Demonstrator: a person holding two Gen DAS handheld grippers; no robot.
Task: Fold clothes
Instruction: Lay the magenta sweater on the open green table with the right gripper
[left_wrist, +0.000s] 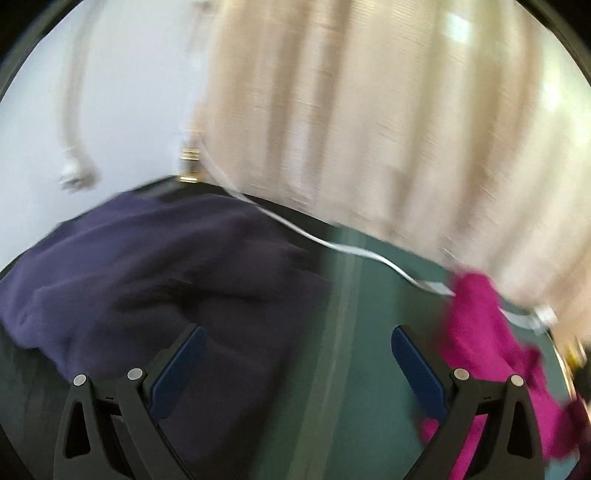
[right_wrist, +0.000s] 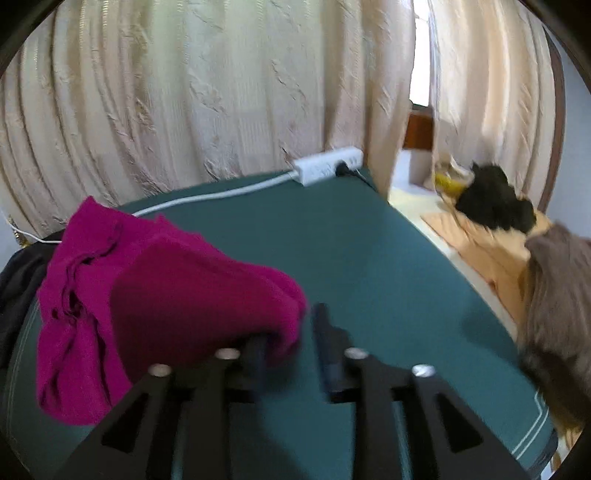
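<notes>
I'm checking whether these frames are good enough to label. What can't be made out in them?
- Left wrist view: motion blur smears the navy garment, hiding its type and folds.
- Right wrist view: the magenta garment covers the right gripper's left fingertip, so contact is unclear.
- Right wrist view: the grey fuzzy thing is cut off by the edge.

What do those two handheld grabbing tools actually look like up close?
Both look alike. The left tool has two black plastic fingers built as hollow triangular struts, joined by round silver rivets, each tipped with a flat dark blue ribbed pad. The right tool shows the same black struts and silver rivets; its pads are blurred. No cables or sleeves show.
</notes>
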